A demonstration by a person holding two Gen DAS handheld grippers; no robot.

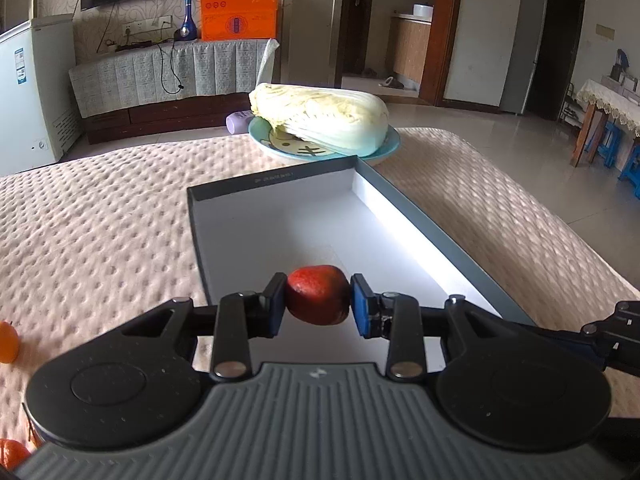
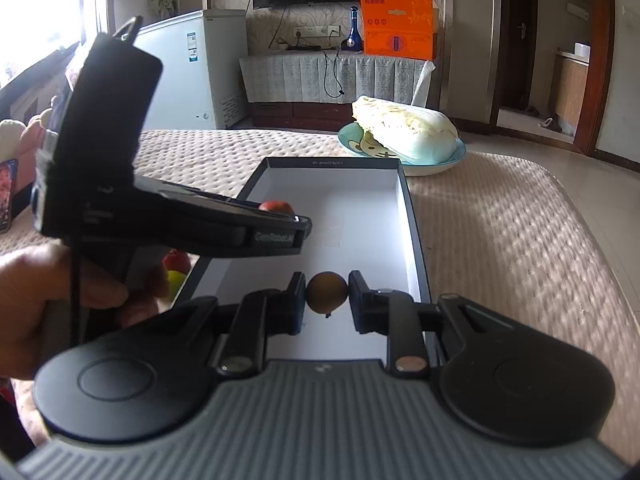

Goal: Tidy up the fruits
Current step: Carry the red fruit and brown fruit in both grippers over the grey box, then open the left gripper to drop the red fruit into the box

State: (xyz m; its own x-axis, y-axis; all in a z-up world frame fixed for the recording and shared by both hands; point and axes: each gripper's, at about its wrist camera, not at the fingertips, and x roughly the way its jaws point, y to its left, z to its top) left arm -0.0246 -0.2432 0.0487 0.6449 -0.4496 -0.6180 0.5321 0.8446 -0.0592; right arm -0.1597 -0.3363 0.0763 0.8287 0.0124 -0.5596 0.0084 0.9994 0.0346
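Observation:
My left gripper (image 1: 318, 300) is shut on a red fruit (image 1: 318, 294), held over the near end of a shallow grey box with a white floor (image 1: 280, 220). My right gripper (image 2: 327, 298) is shut on a small round brown fruit (image 2: 327, 292) above the same box (image 2: 360, 208). In the right wrist view the left gripper's body (image 2: 160, 216) crosses from the left, held by a hand (image 2: 48, 300), and the red fruit (image 2: 276, 206) peeks over it. Beside the box's left wall lie a red and a yellow-green fruit (image 2: 176, 268), partly hidden.
A blue plate (image 1: 384, 152) with a Chinese cabbage (image 1: 320, 116) stands just beyond the box's far right corner. Oranges (image 1: 8, 342) lie on the quilted pink cover at the far left. The cover's edge drops to a tiled floor on the right.

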